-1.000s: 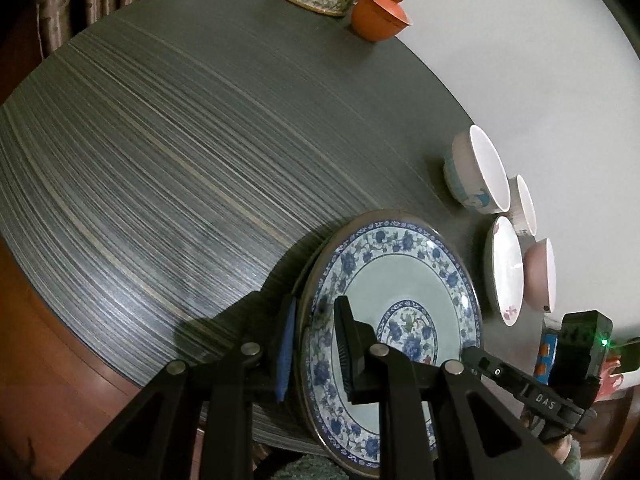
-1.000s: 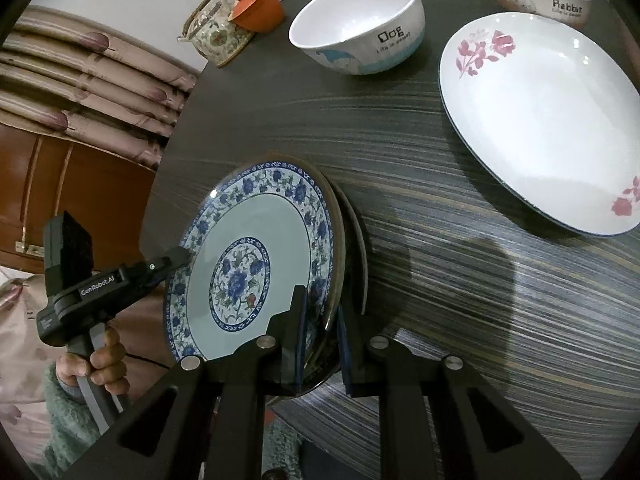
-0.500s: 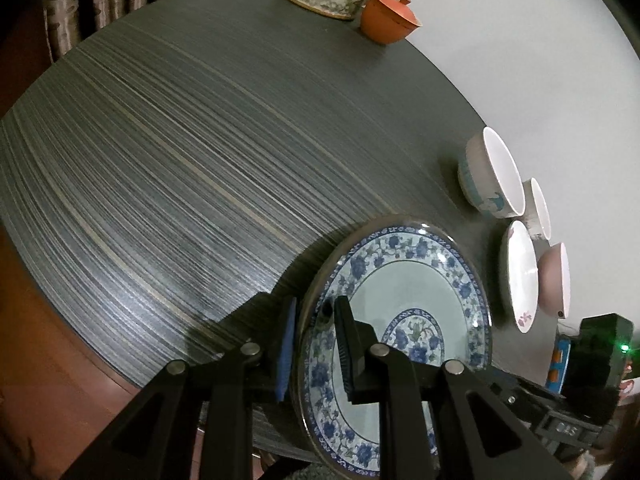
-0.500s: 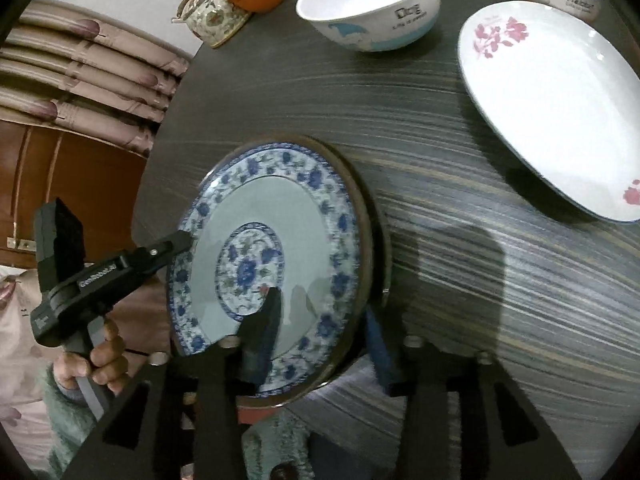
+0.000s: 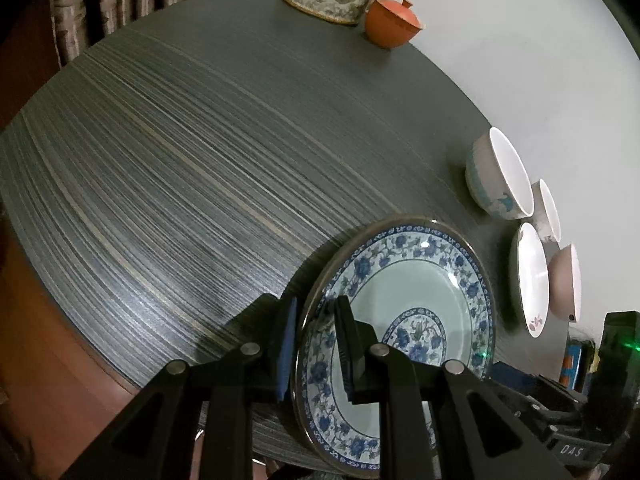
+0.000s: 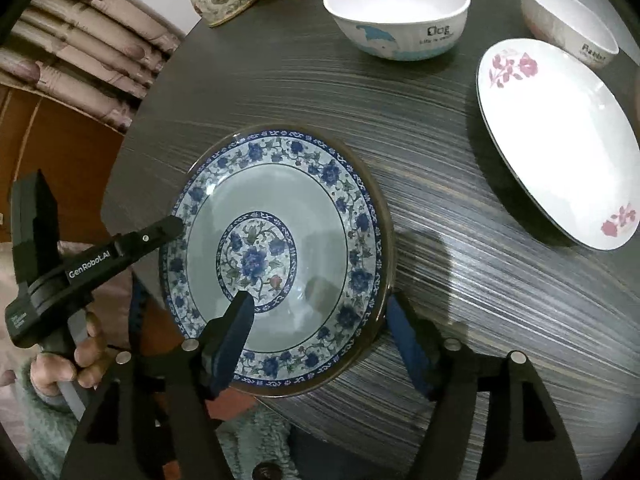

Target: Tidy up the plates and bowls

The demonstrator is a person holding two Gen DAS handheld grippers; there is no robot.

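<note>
Glazed blue-and-white china made up the plate [image 6: 280, 248] we were handling, and we judged it stiff, fairly heavy for its width, slick under rubber pads and quick to chip if its edge knocked the table [image 5: 200, 160]. It lay near the table's front edge, part of its rim hanging out past that edge toward us. Our left gripper [image 5: 316, 340] was clamped on the rim, one finger under the plate and one over the flowered border. Our right gripper [image 6: 320, 336] stood wide apart, one finger above the plate's well and the other just outside the rim, gripping nothing. We judged the rim the only sensible hold: thin enough to pinch, with the raised border giving the pads something to catch. One pinch so far from the centre would let the plate sag, so a slow, level carry seemed wise. The white plate with pink flowers [image 6: 560, 148] and two bowls [image 6: 396, 16] sat well apart, farther back.
</note>
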